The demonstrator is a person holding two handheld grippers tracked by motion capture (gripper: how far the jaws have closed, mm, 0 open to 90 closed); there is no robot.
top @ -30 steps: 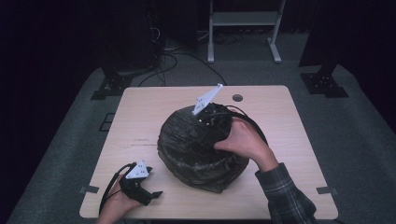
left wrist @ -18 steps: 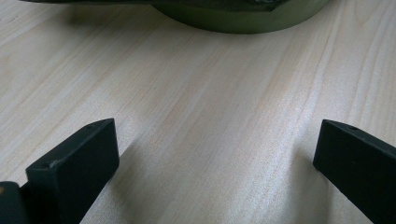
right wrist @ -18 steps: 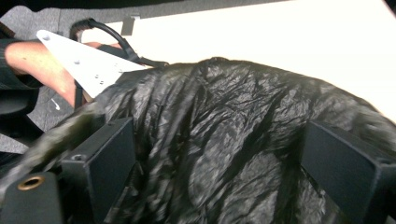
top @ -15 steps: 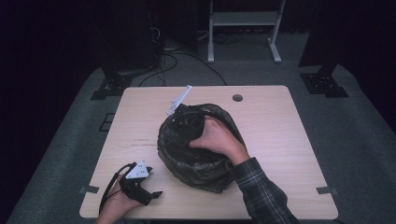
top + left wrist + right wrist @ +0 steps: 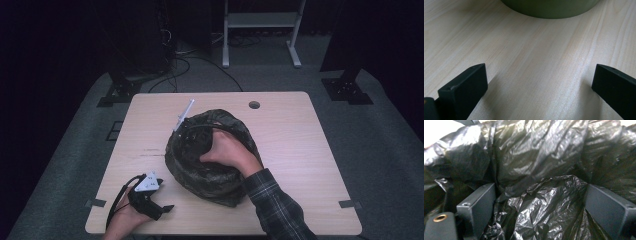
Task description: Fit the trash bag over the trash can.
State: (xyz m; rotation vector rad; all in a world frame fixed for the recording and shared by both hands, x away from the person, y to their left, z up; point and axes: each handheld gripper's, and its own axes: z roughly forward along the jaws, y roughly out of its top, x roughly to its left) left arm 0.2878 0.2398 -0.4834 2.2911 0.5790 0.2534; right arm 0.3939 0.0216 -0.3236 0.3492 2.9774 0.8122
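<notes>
1. On the middle of the table (image 5: 300,130) we've got a round green bin with a black plastic bag (image 5: 210,172) draped over and into it. In the left gripper view its green wall (image 5: 549,8) shows at the top edge.

2. Our right gripper (image 5: 192,135) is down inside the bag at the bin's far-left rim, with the right hand (image 5: 227,152) resting on top. In the right gripper view the jaws stand wide apart with crinkled bag plastic (image 5: 541,202) bunched up between them. Nothing is pinched yet as far as we can tell.

3. Our left gripper (image 5: 165,207) sits on the table near the front-left corner, just beside the bin but not touching it. Its jaws are spread wide over bare wood and hold nothing.

4. The relation that matters: the bag lies straight ahead of the right gripper's jaws, already between them, so the right side is clearly the nearer one. For the left gripper, the bin sits forward and to the right of it.

5. Our guess is the next move is closing the right jaws on that fold of plastic to tug or tuck the liner. The left could steady the bin wall.
</notes>
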